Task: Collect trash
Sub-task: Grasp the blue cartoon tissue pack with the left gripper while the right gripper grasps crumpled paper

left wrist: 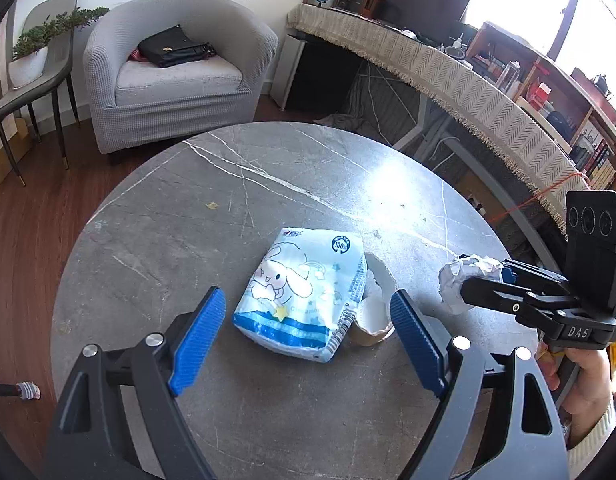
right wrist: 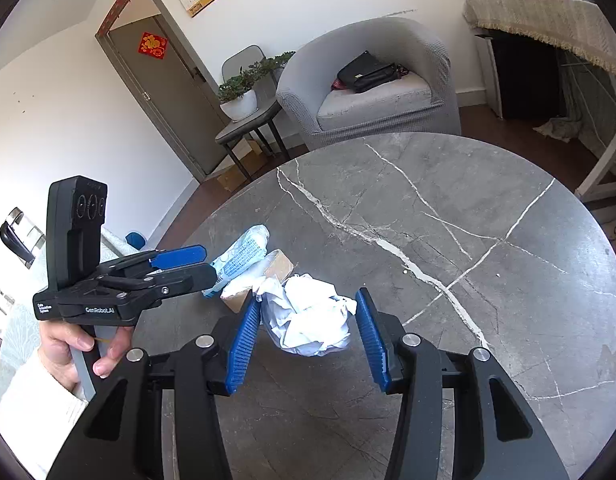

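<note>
A: Blue ribbed pads of the left gripper (left wrist: 308, 332) are nearest in the left wrist view, and they stand wide apart. Nothing is between them at the tips. They hover over the round grey table (left wrist: 156, 240).

B: What lies beyond the pads?

A: One tissue pack (left wrist: 304, 292) with a cartoon dog print lies flat on the table, about in the middle of the near half. Just right of the pack, touching it, a crushed paper cup (left wrist: 374, 316) lies on its side with white paper inside.

B: And the right gripper (right wrist: 308, 320)?

A: It pinches a crumpled white paper ball (right wrist: 312, 316). In the right wrist view the ball sits between the two blue pads, and the left pad presses into it. In the left wrist view the same ball (left wrist: 454, 280) sticks out from the tips, to the right of the pack and raised above the table, as far as I can tell.

B: Do the two tools touch?

A: No, they are apart. From the right wrist view the left gripper (right wrist: 188, 264) comes in from the left side, near the end of the pack (right wrist: 244, 252) and near the cup (right wrist: 278, 270). A hand (right wrist: 74, 344) in a white sleeve holds its handle.

B: What is behind the table?

A: One grey armchair (left wrist: 180, 76) with a black bag (left wrist: 174, 46) on the seat stands beyond the pack. A potted plant (left wrist: 32, 54) sits on a chair left of it.
</note>
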{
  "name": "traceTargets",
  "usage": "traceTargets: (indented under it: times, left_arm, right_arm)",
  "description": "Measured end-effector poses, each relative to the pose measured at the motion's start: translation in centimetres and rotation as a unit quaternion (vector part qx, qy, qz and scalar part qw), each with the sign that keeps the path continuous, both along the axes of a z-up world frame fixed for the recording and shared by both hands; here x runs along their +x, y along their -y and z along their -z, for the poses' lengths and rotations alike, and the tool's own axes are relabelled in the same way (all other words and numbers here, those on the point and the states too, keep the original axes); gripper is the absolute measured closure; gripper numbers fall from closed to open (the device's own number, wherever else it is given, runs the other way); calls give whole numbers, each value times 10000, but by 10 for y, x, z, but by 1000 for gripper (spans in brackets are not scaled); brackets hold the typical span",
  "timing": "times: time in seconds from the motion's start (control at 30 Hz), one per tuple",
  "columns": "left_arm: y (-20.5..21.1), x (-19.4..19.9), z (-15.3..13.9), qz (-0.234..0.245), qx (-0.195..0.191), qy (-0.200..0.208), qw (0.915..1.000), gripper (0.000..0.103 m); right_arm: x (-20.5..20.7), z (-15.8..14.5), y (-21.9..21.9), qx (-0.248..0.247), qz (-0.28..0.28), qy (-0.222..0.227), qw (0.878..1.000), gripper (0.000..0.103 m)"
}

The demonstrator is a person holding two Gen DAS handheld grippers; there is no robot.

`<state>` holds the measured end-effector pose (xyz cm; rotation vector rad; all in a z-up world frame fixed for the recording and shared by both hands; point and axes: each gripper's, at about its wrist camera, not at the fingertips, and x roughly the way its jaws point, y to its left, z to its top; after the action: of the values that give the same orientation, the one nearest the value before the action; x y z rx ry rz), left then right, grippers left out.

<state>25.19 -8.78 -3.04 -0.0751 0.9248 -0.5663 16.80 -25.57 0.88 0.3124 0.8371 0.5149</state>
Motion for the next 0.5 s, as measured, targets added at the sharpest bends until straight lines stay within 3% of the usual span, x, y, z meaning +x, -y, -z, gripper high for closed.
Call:
traceTargets:
  times: [0.2, 0.3, 0.33, 0.5]
  left_arm:
    - [-1, 22, 12, -12, -260, -301, 9992, 17]
    - [-4, 27, 13, 53, -463, -373, 9982, 20]
    - [-3, 29, 13, 61, -502, -424, 9978, 26]
    - [4, 27, 12, 190, -253, -357, 9989, 32]
  right_arm:
    - [4, 2, -1, 43, -35, -61, 10000, 54]
    - [7, 3, -1, 66, -31, -83, 9999, 54]
    - [9, 4, -2, 73, -31, -91, 9999, 54]
    - [11, 5, -5, 61, -44, -124, 9999, 54]
